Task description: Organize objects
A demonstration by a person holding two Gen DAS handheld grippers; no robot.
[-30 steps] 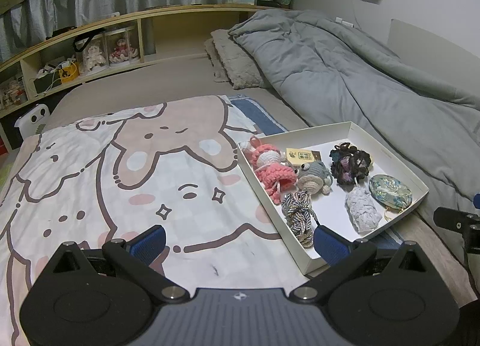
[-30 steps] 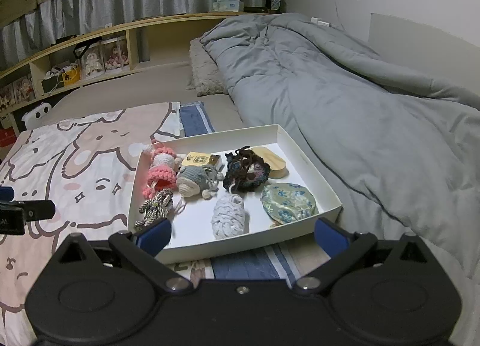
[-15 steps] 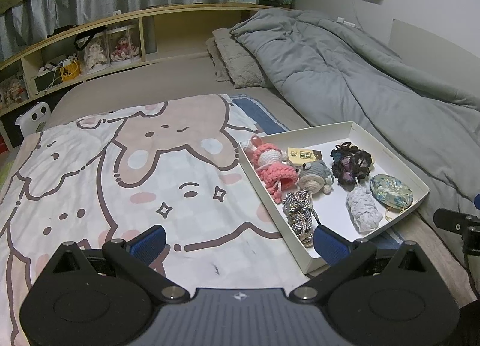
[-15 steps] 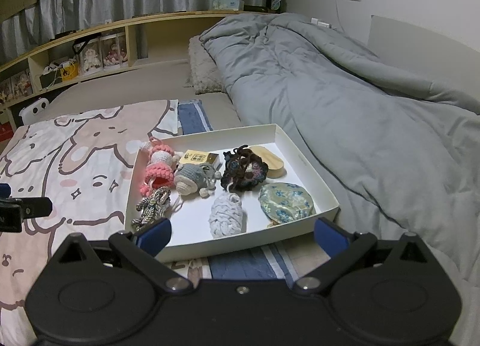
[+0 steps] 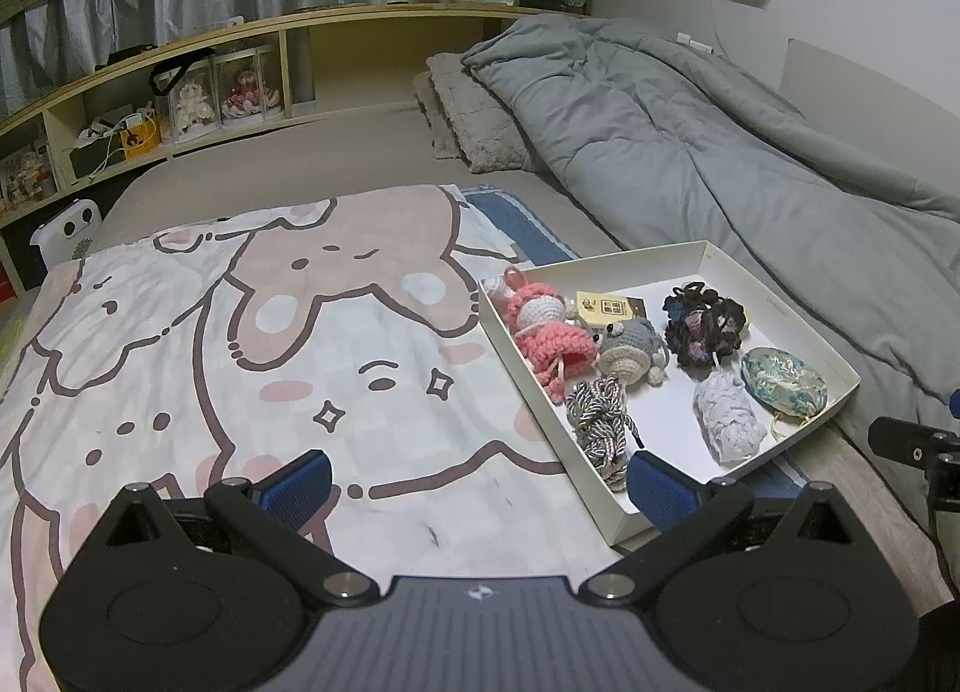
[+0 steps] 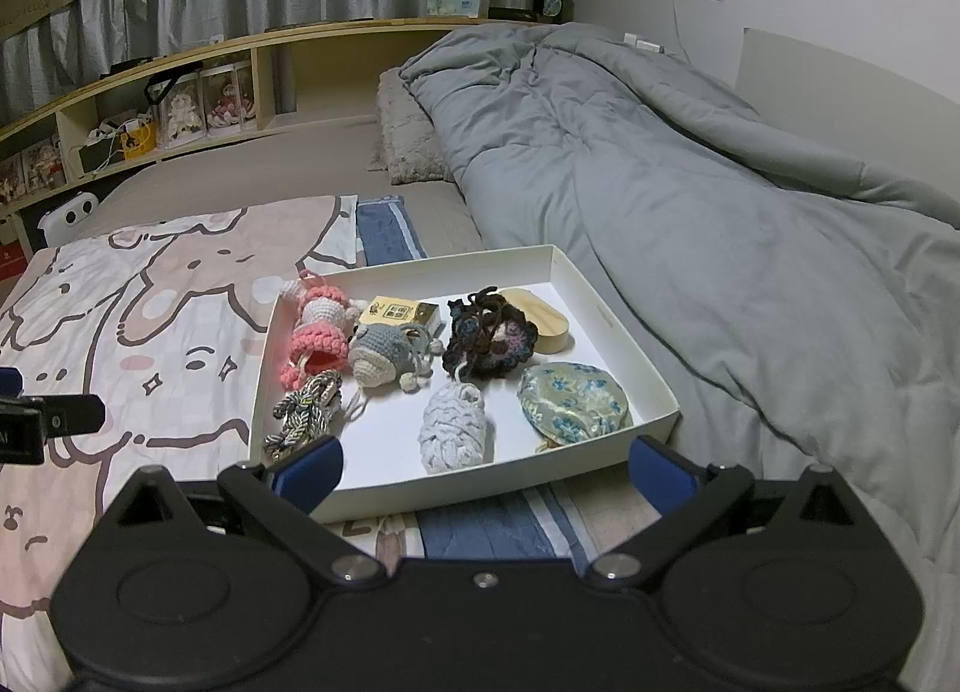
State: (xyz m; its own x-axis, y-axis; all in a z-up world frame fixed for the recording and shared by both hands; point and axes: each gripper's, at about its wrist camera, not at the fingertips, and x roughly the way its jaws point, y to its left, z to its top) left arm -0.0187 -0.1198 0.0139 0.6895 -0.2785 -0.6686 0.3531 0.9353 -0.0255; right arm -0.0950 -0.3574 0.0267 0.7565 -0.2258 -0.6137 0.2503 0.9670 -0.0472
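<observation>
Tray (image 6: 612, 326), white, on bed w/ cartoon blanket (image 5: 300, 368): pink crochet doll (image 6: 315, 332), grey crochet toy (image 6: 384, 353), floral pouch (image 6: 573, 401). Left claw (image 5: 477, 479) wide, empty; right claw (image 6: 486, 467) wide, empty.

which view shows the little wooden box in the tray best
The right wrist view: the wooden box shows its light lid and side behind the dark crochet flower in the white tray. In the left wrist view the flower hides it completely.
</observation>
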